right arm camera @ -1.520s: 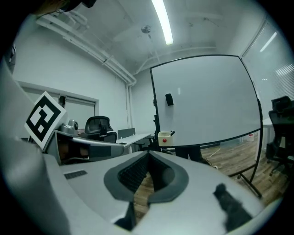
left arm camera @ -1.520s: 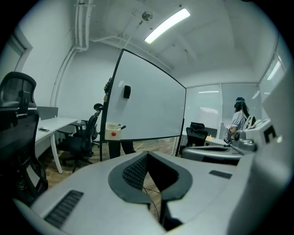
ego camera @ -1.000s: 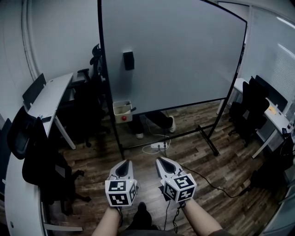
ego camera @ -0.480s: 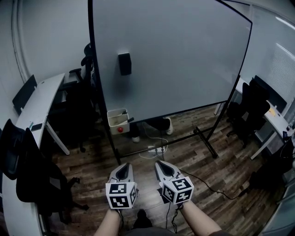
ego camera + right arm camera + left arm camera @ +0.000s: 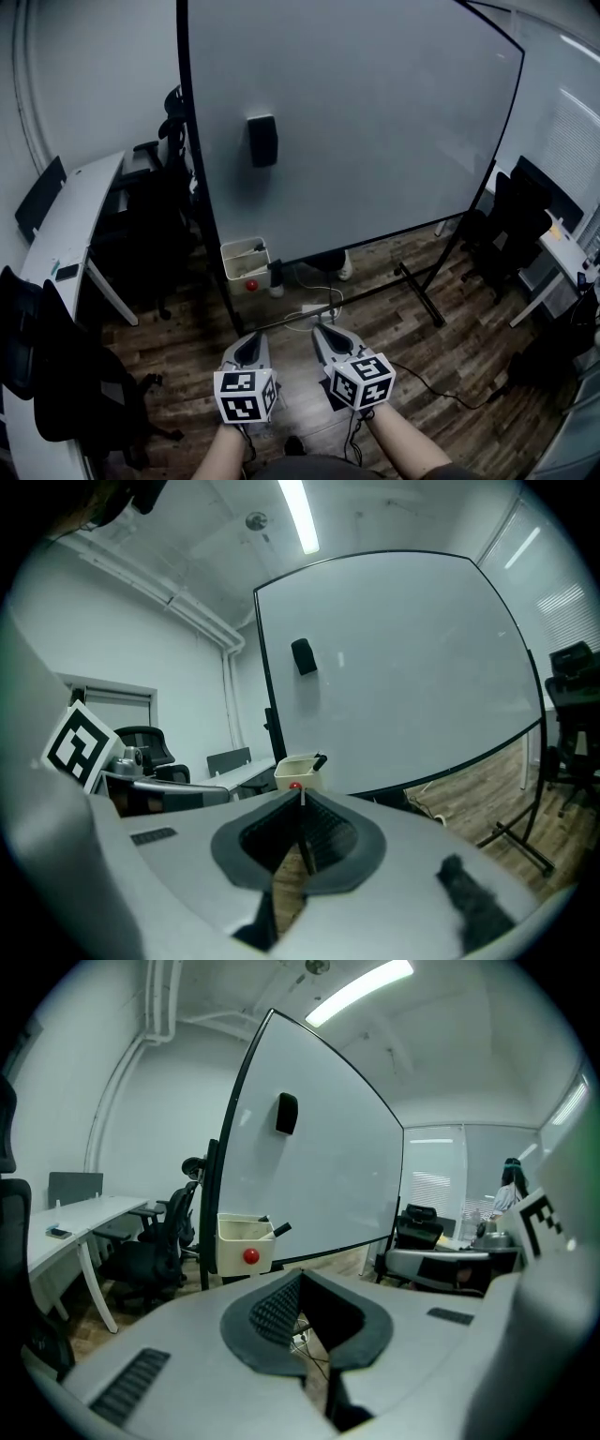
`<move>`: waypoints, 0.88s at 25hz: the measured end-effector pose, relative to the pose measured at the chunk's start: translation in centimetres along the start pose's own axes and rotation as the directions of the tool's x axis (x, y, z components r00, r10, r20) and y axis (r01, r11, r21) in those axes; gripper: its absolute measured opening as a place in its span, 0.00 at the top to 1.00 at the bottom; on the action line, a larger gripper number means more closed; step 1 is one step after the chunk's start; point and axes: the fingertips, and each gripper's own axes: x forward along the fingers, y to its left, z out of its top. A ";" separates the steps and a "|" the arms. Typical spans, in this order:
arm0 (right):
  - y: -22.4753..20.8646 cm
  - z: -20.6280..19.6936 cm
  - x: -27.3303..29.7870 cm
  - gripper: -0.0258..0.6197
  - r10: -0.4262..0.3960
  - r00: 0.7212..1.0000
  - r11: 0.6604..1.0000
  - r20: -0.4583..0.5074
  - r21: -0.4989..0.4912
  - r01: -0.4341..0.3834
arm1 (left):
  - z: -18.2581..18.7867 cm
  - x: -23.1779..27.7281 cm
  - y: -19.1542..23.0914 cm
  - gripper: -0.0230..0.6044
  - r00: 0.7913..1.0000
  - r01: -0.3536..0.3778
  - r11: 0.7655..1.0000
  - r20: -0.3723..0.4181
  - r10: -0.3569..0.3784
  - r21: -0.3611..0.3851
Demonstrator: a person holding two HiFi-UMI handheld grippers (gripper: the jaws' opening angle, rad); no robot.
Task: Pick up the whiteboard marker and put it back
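Observation:
A dark whiteboard marker (image 5: 278, 1230) sticks out of a white box (image 5: 246, 264) with a red dot, hung at the lower left edge of the big whiteboard (image 5: 375, 112). The right gripper view also shows the marker (image 5: 319, 761) in the box (image 5: 296, 772). A black eraser (image 5: 262, 141) sits on the board. My left gripper (image 5: 250, 337) and right gripper (image 5: 325, 333) are side by side low in the head view. Both point at the board, well short of the box. Each is shut with nothing between its pads, as the left gripper (image 5: 300, 1277) and right gripper (image 5: 302, 797) show in their own views.
The board's black stand has feet (image 5: 422, 291) on the wood floor. A power strip with cables (image 5: 317, 307) lies beneath it. A white desk (image 5: 66, 234) and black office chairs (image 5: 56, 375) stand at left, more chairs (image 5: 511, 234) at right. A person (image 5: 511, 1185) stands far off.
Both grippers have moved forward toward the whiteboard together. The board, eraser and white box now look nearer and larger in the head view.

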 end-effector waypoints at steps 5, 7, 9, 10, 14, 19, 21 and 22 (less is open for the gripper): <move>0.3 0.2 2.4 0.92 -0.003 1.000 1.000 0.000 0.006 0.003 | 0.5 1.2 2.0 0.94 1.000 0.014 1.000 -0.002 -0.014 0.006; 0.2 0.2 3.0 0.92 -0.008 1.000 1.000 0.002 0.015 0.008 | 0.6 1.7 2.4 0.94 1.000 0.019 1.000 -0.002 -0.019 0.005; 0.1 0.2 3.4 0.92 -0.009 1.000 1.000 0.004 0.024 0.009 | 0.7 2.1 2.7 0.94 1.000 0.021 1.000 -0.005 -0.021 0.004; 0.1 0.2 3.6 0.92 -0.008 1.000 1.000 0.005 0.025 0.008 | 0.7 2.3 2.7 0.94 1.000 0.023 1.000 -0.007 -0.023 0.004; 0.0 0.3 4.6 0.92 -0.004 1.000 1.000 0.003 0.024 0.004 | 0.6 3.0 3.0 0.94 1.000 0.028 1.000 -0.012 -0.028 -0.001; -0.4 0.4 6.4 0.92 0.033 0.999 0.999 -0.001 0.021 -0.033 | 0.7 4.4 3.8 0.94 1.000 0.003 1.000 -0.013 -0.003 -0.010; -0.6 0.7 7.6 0.92 0.060 0.998 0.998 -0.004 0.021 -0.060 | 1.1 5.1 4.3 0.94 1.000 -0.015 1.000 -0.011 0.015 -0.011; -0.7 0.8 8.3 0.92 0.077 0.997 0.997 -0.008 0.023 -0.076 | 1.2 5.5 4.7 0.94 1.000 -0.026 1.000 -0.010 0.026 -0.013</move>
